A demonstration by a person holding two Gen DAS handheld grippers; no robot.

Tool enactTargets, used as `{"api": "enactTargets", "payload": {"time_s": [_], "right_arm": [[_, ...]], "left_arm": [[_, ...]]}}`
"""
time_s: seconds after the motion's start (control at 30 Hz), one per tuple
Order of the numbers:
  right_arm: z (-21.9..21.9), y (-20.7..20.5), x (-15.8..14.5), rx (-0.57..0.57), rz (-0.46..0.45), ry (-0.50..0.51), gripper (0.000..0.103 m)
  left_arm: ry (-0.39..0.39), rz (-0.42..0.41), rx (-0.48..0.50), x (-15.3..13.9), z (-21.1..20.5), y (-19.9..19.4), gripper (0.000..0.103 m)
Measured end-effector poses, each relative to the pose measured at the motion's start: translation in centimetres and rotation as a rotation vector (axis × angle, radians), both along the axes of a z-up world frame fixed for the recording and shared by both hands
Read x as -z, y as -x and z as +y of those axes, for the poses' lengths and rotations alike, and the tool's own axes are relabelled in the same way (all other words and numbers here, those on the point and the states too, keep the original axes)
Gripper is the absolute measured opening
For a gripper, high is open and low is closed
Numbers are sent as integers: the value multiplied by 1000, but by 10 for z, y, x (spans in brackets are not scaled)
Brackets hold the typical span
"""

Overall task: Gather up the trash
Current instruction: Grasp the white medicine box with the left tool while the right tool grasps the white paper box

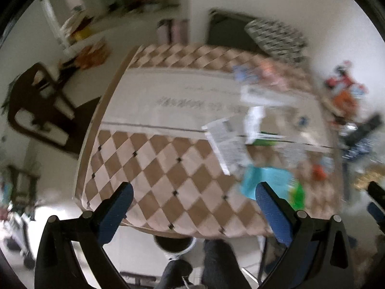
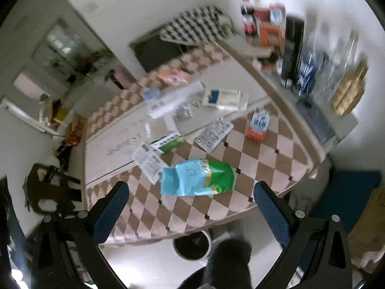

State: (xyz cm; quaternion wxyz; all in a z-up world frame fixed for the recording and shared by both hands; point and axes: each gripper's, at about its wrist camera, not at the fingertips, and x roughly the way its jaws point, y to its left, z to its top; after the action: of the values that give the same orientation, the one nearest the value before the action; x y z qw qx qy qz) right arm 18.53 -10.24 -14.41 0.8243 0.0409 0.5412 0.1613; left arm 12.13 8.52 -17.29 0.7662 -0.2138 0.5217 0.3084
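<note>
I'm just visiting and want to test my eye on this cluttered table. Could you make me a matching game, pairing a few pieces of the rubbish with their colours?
Things:
1. crinkled plastic snack bag
2. small upright carton
3. flat foil blister pack
4. flat rectangular box

Colours:
A. silver-grey
B. white with a dark blue patch
C. light blue and green
D. blue and white above an orange base

Pairs: 1-C, 2-D, 3-A, 4-B

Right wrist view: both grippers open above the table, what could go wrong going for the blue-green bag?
The bag overlaps a paper leaflet, so the right gripper may drag it along. The bag looks flat and may slip. Both views are blurred, so aim may be off.
</note>
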Motion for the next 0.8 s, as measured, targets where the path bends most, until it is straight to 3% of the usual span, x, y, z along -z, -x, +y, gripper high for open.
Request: {"api": "enactTargets", "payload": {"time_s": [0.13,0.23,0.37,0.6,0.67,0.73,0.8], "right_arm": [[38,-72,61,-19,83,30,103],[89,-121,105,-93,134,102,103],[162,-167,152,-214,164,190,103],[245,-194,227,-382,295,329,103],[252,-194,243,-386,332,364,103],[249,-197,254,-384,360,361,91],[241,-200,254,-381,380,319,90]], "left_arm": [[-11,150,-85,63,30,-30,103],[28,258,-152,115,53,-46,103],[92,340,-207,161,72,-57,103],[191,389,-300,196,85,-61,103],[198,391,-303,194,84,-65,103],[209,376,-295,190,83,-76,103],[234,347,-278,187,81,-90,103]]}}
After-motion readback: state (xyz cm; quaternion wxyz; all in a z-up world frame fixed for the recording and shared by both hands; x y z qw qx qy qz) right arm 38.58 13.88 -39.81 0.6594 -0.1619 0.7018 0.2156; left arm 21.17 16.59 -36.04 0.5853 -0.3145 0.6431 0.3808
